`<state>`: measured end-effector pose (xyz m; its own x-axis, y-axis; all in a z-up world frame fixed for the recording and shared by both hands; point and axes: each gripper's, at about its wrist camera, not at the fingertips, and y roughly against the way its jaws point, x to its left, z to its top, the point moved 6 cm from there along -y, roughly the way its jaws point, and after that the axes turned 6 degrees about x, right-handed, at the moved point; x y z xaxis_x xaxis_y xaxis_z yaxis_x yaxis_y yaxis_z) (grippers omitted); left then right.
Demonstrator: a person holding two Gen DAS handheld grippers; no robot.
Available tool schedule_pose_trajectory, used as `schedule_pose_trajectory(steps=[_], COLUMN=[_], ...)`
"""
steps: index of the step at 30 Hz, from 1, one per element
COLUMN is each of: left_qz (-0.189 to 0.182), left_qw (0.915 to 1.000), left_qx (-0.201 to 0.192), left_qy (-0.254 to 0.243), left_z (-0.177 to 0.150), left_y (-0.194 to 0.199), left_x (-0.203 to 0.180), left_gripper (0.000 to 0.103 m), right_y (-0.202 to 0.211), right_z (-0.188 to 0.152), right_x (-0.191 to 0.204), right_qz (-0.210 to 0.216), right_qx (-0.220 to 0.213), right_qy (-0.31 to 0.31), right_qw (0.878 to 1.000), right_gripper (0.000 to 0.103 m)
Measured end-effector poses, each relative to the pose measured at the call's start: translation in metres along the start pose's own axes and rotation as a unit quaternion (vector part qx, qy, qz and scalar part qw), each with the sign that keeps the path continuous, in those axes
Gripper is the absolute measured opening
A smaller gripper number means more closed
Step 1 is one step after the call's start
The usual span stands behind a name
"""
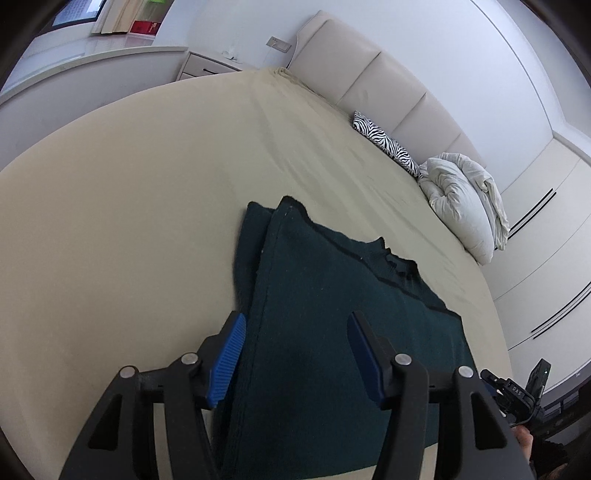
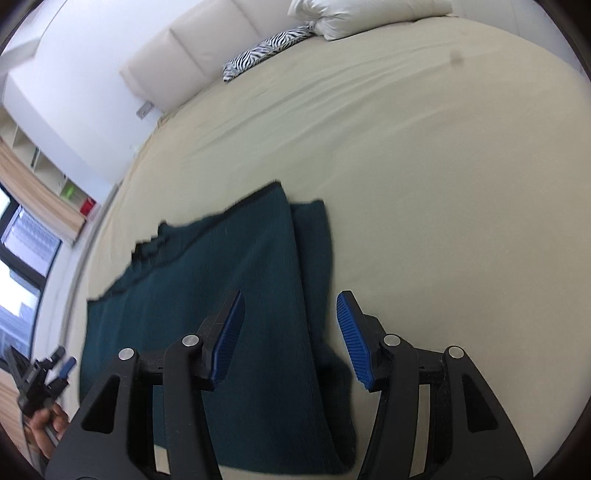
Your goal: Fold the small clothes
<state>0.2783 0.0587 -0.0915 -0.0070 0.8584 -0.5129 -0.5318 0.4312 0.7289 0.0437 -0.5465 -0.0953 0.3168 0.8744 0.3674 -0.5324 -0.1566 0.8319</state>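
Observation:
A dark green knitted garment lies flat on the beige bed sheet, with one side folded in over the body. My left gripper is open and empty, hovering over the garment's left part. In the right wrist view the garment lies below my right gripper, which is open and empty over the folded right edge. The left gripper also shows at the left edge of the right wrist view, and the right gripper at the right edge of the left wrist view.
A zebra-print pillow and a bunched white duvet lie by the padded headboard. A white nightstand and a window ledge with books stand beyond the bed. White wardrobe doors are to the right.

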Motion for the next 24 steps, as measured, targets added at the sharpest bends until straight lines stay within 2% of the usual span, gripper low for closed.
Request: schedule_pose_trajectory(steps=[4,7,10,13,14,15,17,24], left_qz=[0.014,0.020,0.024,0.028,0.031,0.034,0.037,0.039], left_qw=[0.9998,0.9996,0.9995,0.9993,0.9991,0.9990,0.9987,0.9984], left_qx=[0.009,0.009,0.010,0.012,0.015,0.017,0.021,0.026], left_qy=[-0.011,-0.017,-0.018,-0.021,-0.024,-0.025,-0.026,-0.031], left_z=[-0.017,-0.022,-0.022,-0.022,-0.023,-0.023,-0.024,-0.024], left_y=[-0.004,-0.003,-0.004,-0.003,-0.004,-0.004,-0.006,-0.008], left_x=[0.004,0.004,0.005,0.006,0.006,0.007,0.009,0.011], left_gripper=[0.060,0.059,0.054,0.044,0.038,0.033,0.029,0.028], right_y=[0.001,0.005,0.005,0.010,0.014,0.017,0.021,0.025], right_z=[-0.021,-0.036,-0.044,-0.048,-0.049,-0.051,-0.053,-0.059], right_x=[-0.006,-0.018,-0.017,-0.015,-0.013,-0.011,-0.007,-0.016], right_qz=[-0.025,-0.027,-0.030,-0.036,-0.038,-0.044,-0.057,-0.036], right_qx=[0.010,0.016,0.020,0.013,0.011,0.008,0.006,0.006], right_qy=[0.005,-0.003,0.010,0.018,0.022,0.029,0.043,0.015], right_qw=[1.000,0.999,0.999,0.999,0.999,0.999,0.997,0.999], right_gripper=[0.049,0.032,0.028,0.015,0.006,0.006,0.005,0.005])
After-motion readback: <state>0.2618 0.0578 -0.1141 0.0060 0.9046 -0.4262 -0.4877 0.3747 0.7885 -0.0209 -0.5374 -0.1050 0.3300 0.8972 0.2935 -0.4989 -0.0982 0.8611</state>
